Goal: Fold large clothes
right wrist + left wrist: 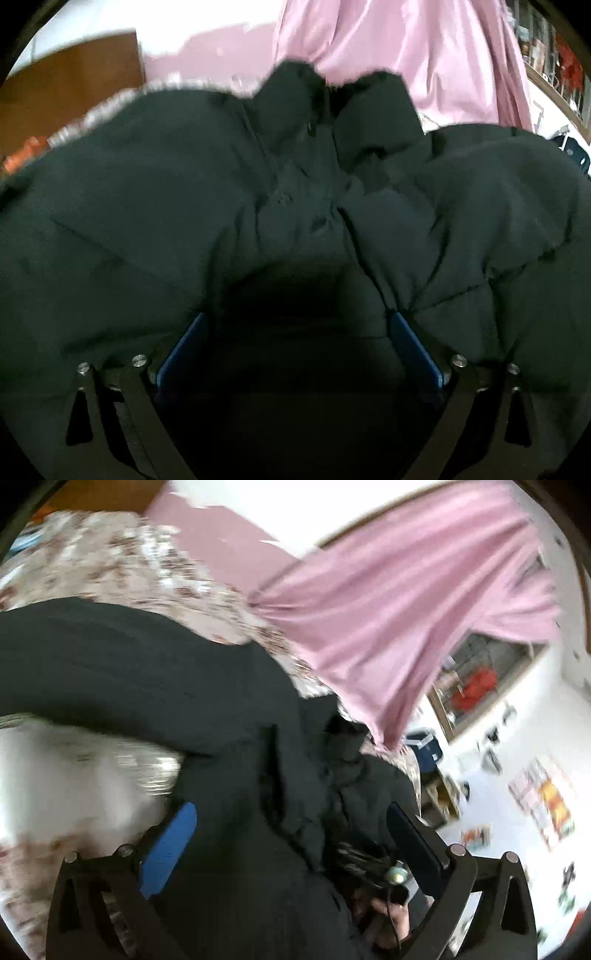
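Floral bedspread (122, 561) only in left view, under black padded jacket (147, 192), collar (332, 107) toward pink curtain (406, 51); left gripper (291, 823) and right gripper (297, 332) both spread apart.

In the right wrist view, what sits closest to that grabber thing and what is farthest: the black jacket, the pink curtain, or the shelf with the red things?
From the right gripper:
1. Black jacket: right at the fingers, filling the lower view.
2. Pink curtain: behind the jacket's collar, top centre.
3. Shelf: far top right, beyond the curtain.
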Demonstrator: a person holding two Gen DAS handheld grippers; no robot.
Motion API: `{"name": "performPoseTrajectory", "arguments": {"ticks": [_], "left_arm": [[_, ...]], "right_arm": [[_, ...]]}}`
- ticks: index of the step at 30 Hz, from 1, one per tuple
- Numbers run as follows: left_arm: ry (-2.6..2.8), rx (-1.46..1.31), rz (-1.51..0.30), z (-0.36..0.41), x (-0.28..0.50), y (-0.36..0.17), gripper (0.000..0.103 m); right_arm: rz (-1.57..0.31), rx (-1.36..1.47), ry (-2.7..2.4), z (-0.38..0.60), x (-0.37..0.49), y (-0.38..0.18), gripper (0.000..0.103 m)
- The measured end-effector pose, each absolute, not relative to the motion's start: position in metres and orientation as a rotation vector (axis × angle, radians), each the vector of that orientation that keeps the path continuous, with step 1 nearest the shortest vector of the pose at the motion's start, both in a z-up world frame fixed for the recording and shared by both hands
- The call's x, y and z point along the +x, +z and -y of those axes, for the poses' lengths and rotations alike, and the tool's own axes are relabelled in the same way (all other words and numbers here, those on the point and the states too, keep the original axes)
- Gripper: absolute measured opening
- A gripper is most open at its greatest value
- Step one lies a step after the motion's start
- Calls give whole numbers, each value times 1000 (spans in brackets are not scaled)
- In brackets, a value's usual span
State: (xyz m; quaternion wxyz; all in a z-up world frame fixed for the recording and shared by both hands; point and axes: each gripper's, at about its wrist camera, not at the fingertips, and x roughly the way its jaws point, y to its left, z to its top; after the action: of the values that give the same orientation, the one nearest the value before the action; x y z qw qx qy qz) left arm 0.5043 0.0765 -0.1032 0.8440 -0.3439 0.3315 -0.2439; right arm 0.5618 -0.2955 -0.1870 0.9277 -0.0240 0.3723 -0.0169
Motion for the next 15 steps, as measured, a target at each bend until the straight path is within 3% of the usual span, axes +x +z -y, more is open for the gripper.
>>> {"name": "performPoseTrajectory", "arguments": {"ticks": [9,15], "left_arm": [[-123,-1093,-682,-222,463,-134,103],[19,-1376,-583,-277,466,-168,103]], "right_arm": [[-522,290,90,340,515,-168,99],[-488,367,138,343,508,-178,101]]}}
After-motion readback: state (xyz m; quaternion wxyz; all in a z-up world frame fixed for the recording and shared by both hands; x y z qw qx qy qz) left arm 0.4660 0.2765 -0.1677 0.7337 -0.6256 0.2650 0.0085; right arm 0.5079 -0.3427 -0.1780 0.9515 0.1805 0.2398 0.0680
